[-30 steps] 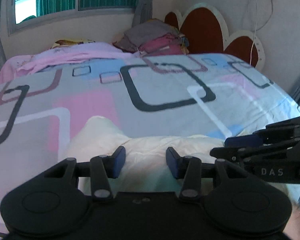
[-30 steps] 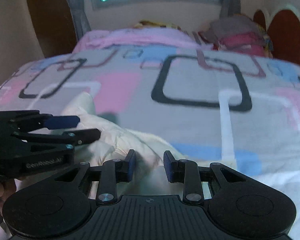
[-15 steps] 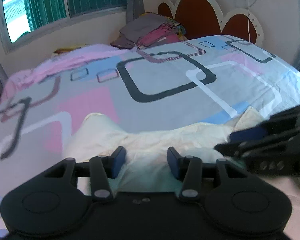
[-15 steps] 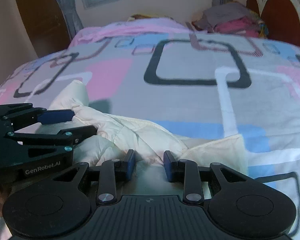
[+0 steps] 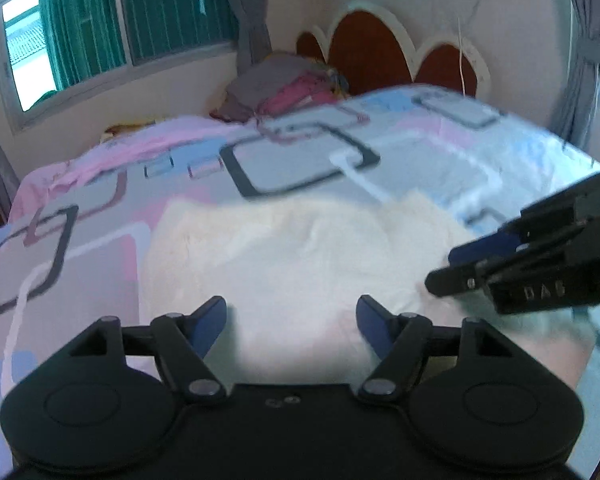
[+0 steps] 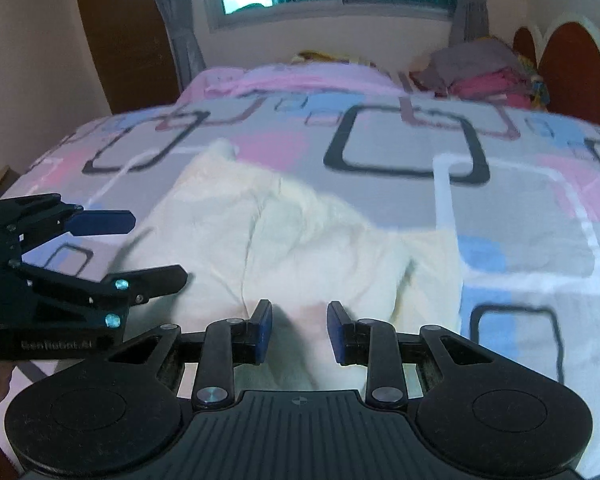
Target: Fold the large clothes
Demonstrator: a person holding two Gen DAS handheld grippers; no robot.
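Your left gripper (image 5: 291, 326) has just been opening and stands wide with nothing pinched; your right gripper (image 6: 299, 332), jaws narrow, seems to grip the near edge of the cream quilted garment (image 6: 300, 232) spread on the patterned bed (image 6: 520, 200); release, then make 1 fold.

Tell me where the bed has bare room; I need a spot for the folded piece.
Free: patterned bedspread right of the cream garment, and the stretch beyond it. Crowded: clothes pile by the headboard.
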